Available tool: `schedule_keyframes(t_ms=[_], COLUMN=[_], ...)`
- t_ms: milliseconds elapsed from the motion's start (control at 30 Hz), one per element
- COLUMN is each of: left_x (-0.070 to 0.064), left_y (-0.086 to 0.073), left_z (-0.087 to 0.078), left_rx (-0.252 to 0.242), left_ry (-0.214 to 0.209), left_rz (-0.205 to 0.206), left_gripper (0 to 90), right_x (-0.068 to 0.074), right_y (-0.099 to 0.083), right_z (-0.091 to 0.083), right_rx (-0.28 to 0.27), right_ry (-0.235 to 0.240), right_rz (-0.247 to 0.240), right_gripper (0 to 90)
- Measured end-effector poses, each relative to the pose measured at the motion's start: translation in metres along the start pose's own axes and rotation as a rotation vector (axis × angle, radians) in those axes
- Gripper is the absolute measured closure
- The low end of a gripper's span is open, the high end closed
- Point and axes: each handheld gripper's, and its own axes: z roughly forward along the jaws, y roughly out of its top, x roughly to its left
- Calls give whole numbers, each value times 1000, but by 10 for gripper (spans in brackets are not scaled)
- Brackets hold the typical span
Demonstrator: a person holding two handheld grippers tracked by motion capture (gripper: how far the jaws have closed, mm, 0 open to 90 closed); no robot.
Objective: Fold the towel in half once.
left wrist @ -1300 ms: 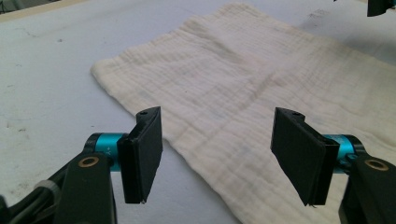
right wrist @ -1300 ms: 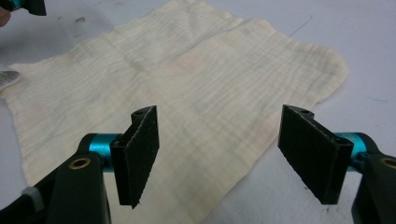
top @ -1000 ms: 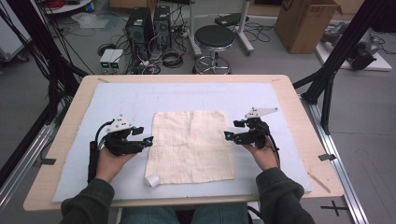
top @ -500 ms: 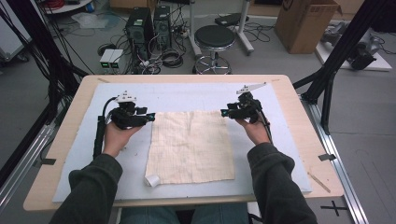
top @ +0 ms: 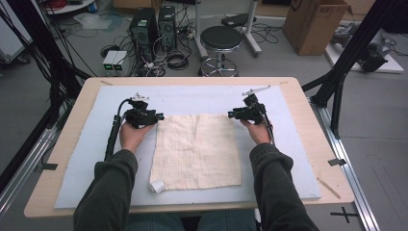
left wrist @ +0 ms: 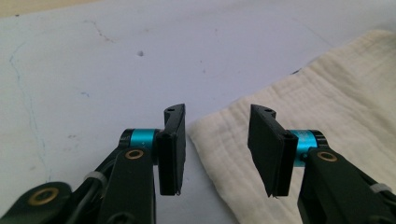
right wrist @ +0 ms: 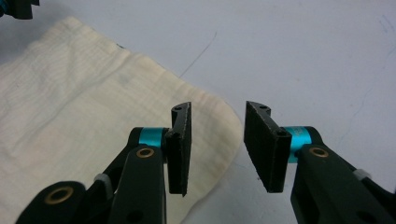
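Observation:
A cream cloth (top: 197, 151) lies flat on the pale blue mat (top: 202, 98), with its near left corner curled up. My left gripper (top: 159, 117) is at the cloth's far left corner, open. In the left gripper view the cloth corner (left wrist: 210, 128) lies between and just beyond the jaws of the left gripper (left wrist: 217, 140). My right gripper (top: 232, 114) is at the far right corner, also open. In the right gripper view the cloth corner (right wrist: 219, 119) sits between the jaws of the right gripper (right wrist: 217, 140). Neither grips the cloth.
The mat covers most of a wooden table (top: 72, 115). A thin wooden stick (top: 328, 187) lies near the table's right front edge. Beyond the table stand a black stool (top: 220, 38), computer cases (top: 154, 24) and a cardboard box (top: 315, 21).
Both grippers have moved away from me along the cloth's sides, from mid-cloth to its far corners. The cloth has not moved.

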Motion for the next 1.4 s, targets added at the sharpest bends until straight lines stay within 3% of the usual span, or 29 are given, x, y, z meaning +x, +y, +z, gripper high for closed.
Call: schedule_keyframes(t_ms=[167, 400, 467, 533, 567, 633, 867, 967, 1133, 1267, 1400], left_x=[1, -3, -4, -3, -3, -7, -7, -5, -6, -6, -5], left_y=[-3, -7, -7, -7, -7, -7, -2, 6, 24, 32, 30], left_z=[7, 17, 17, 16, 17, 18, 11, 4, -10, -20, -25], left_rx=[24, 67, 68, 69, 70, 62, 4, -4, -54, -98, -81], left_ry=[4, 41, 64, 42, 35, 36, 2, -5, -2, -4, -15], left_rz=[-35, -13, 12, 16, 17, 38, 28, 12, 28, 28, 28], left_gripper=[605, 604, 660, 754, 818, 862, 876, 877, 878, 878, 877], right_x=[-4, -4, -3, -2, -2, -2, -1, -1, 3, 4, 2], right_y=[-3, -8, -8, -8, -8, -7, -2, 4, 19, 28, 25], right_z=[8, 23, 26, 26, 27, 27, 12, 4, -8, -20, -25], right_rx=[10, 54, 66, 66, 69, 67, 39, 12, -22, -74, -66], right_ry=[3, -12, -12, -26, -10, -13, -17, -3, -4, 2, 19], right_rz=[36, 55, 54, 52, 56, 38, 9, 9, -32, -30, -11], right_gripper=[629, 658, 709, 802, 824, 846, 854, 855, 856, 856, 856])
